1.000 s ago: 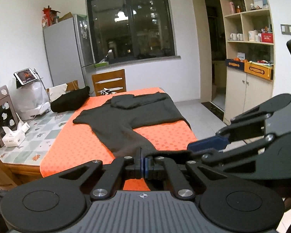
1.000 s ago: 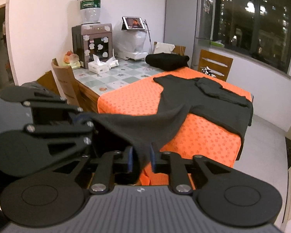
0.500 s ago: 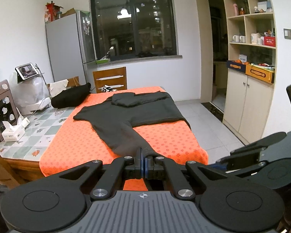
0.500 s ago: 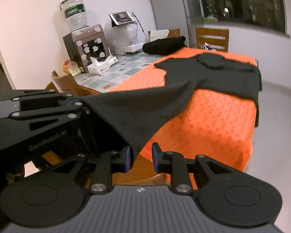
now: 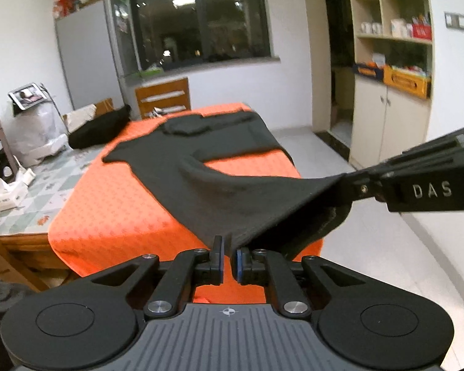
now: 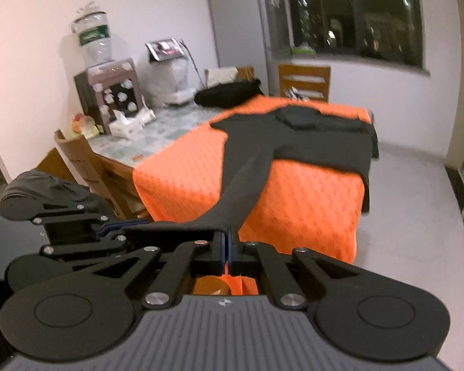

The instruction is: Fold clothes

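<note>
We hold the soft, light black garment (image 5: 232, 191) by its hem at 6 o'clock: right tongs (image 6: 227, 249) clamped on it, left tongs (image 5: 227, 258) slightly apart around its edge.

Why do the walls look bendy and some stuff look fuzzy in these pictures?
Left wrist view: the fisheye lens bows the wooden shelf unit and darkens the corners; the black long-sleeved garment and orange patterned tablecloth are smeared by motion. Right wrist view: the dark night window is streaked with blurry lights, while the right claw up close stays sharp.
</note>
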{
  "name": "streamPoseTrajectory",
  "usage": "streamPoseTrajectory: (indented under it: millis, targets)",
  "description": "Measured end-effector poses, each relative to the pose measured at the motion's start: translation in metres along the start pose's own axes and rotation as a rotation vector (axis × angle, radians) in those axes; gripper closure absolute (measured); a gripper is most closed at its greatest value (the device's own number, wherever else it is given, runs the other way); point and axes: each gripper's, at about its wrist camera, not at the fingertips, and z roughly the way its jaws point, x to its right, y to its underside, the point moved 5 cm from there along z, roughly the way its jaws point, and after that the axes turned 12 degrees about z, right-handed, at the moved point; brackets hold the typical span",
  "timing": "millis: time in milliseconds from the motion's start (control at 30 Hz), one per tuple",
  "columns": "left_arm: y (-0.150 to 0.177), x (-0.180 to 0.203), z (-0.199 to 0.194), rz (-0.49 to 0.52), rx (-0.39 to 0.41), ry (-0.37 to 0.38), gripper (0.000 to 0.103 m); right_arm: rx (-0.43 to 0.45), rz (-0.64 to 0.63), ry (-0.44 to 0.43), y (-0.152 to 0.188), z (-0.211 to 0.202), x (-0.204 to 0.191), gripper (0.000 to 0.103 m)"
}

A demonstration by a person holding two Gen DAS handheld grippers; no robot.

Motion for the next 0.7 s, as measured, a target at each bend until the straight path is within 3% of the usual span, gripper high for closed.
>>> streamPoseTrajectory:
  millis: [300,467,700]
  targets:
    - [-0.019,0.009,0.013,0.066,-0.025,-0.041,0.091,-0.066,0.022,-0.014,-0.003,0.020,0.025,0.101]
    - [-0.045,-0.001,0.025,0.066,-0.033,-0.088,0.091,-0.063,0.012,-0.064,-0.030,0.032,0.033,0.101]
    - [-0.089,-0.042,0.040,-0.024,0.003,-0.147,0.090,-0.019,-0.062,-0.134,-0.083,0.044,0.031,0.100]
